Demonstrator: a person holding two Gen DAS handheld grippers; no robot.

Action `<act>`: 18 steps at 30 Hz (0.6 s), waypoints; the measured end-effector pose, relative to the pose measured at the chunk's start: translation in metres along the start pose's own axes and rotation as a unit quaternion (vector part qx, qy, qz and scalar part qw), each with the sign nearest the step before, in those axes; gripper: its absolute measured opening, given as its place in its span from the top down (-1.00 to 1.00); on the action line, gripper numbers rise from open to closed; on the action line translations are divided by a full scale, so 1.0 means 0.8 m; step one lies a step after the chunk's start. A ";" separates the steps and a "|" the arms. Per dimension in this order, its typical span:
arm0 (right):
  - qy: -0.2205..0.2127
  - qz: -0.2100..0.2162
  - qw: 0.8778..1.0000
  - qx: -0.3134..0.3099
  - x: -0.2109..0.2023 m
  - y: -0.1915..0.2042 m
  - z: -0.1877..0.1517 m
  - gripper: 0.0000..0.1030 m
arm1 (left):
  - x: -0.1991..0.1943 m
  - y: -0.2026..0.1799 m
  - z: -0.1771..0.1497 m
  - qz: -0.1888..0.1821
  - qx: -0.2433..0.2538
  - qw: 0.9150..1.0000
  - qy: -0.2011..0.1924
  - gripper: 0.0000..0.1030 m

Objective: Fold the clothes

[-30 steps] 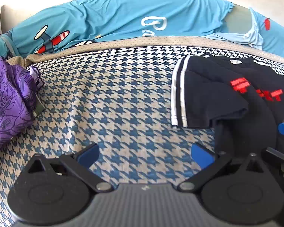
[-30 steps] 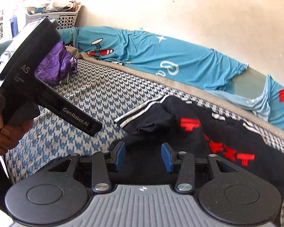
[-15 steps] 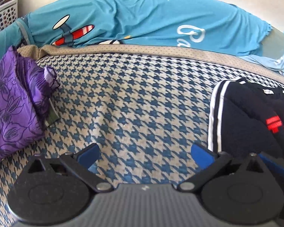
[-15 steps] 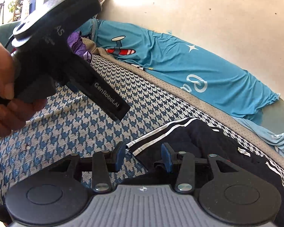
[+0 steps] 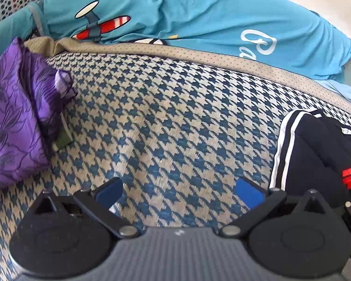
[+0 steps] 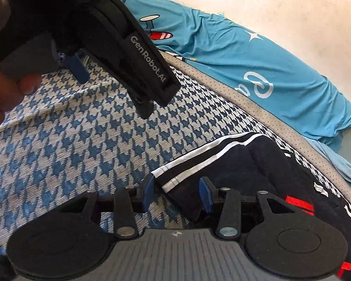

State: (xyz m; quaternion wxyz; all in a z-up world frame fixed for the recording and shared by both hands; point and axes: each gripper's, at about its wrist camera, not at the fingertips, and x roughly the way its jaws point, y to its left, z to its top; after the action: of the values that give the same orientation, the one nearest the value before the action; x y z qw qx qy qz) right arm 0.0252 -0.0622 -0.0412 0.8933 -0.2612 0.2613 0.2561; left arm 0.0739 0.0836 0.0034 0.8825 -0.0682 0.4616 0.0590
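left hand-held gripper [image 5: 179, 190] open | right hand-held gripper [image 6: 176, 193] straddling striped sleeve [image 6: 199, 161], ungripped

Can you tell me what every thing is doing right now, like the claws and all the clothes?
Left claw: open, empty.
Right claw: open around the black shirt's striped sleeve edge.
Black shirt: rumpled, not yet folded.
Purple cloth: bunched up at the side.
Blue airplane shirt: lying crumpled at the back.

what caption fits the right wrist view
Right gripper open around the striped sleeve of a black shirt on a houndstooth bedcover.
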 end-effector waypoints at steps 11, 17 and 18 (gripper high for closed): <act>0.016 0.032 0.995 0.093 0.010 -0.031 0.009 0.75 | -0.030 0.018 -0.017 -0.010 0.014 0.999 -0.032 -1.00; 0.017 0.072 0.975 0.211 0.000 -0.064 0.015 0.78 | -0.031 0.028 -0.021 -0.011 0.008 1.000 -0.024 -1.00; 0.019 0.075 0.972 0.224 0.000 -0.069 0.016 0.78 | -0.031 0.030 -0.022 -0.012 0.008 1.000 -0.021 -1.00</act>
State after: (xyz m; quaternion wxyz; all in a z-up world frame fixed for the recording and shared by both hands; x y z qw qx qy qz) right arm 0.0623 -0.0947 -0.0138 0.9024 -0.0391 0.3473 0.2522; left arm 0.0417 0.1028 0.0125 0.8931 -0.0653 0.4426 0.0463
